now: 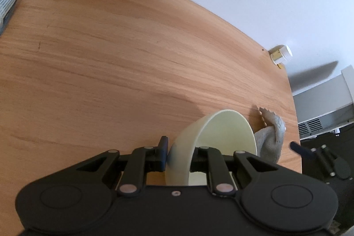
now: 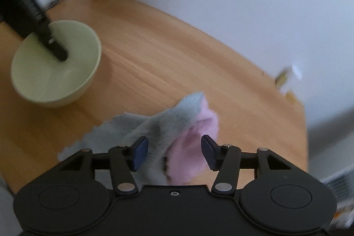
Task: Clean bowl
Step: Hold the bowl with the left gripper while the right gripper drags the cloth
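Left tool (image 1: 179,156) grips the bowl (image 1: 225,134) wall; right tool (image 2: 174,153) gapes around the cloth (image 2: 177,125) near the worktop's (image 1: 110,59) right edge.

Your left gripper (image 1: 177,155) is clamping the wall of the pale bowl (image 1: 223,132), one finger outside and one inside, tilting it over the wooden table (image 1: 110,48). A grey cloth (image 1: 271,138) is lying just beyond the bowl, beside the right gripper (image 1: 303,150).
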The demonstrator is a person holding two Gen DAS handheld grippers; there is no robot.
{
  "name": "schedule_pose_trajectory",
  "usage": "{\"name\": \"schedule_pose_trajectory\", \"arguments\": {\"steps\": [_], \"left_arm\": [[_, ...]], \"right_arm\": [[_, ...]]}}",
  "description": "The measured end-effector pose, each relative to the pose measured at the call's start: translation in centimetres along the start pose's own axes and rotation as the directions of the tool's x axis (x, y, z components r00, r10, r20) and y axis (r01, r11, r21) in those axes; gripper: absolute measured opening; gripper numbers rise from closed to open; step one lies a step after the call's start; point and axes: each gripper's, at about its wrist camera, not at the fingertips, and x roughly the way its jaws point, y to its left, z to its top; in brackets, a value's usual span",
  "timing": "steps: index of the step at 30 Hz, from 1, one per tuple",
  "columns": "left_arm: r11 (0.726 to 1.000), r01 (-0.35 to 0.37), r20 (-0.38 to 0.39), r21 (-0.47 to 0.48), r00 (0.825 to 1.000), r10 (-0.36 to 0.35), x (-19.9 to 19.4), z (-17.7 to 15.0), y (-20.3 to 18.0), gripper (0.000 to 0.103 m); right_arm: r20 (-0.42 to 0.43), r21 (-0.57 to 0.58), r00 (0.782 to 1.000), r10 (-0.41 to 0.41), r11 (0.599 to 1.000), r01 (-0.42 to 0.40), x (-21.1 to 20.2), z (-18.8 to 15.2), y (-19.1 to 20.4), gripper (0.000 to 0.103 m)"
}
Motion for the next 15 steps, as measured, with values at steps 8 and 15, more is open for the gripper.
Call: {"name": "schedule_pose_trajectory", "arguments": {"steps": [8,15], "left_arm": [[1.000,-0.009,-0.015,0.009,1.000,0.009,0.3,0.1,-0.4,0.014],[0.995,-0.042,-0.018,0.089,0.999,0.044,0.3,-0.4,-1.4,0.014]], "right_arm": [[-0.042,-0.294,0.985,0.166,0.940,-0.171,0.9,1.0,0.0,0.096],[-0.112,-0.397,0.965,0.238,0.879,-0.263,3.3,1.5,0.5,0.096]]}}
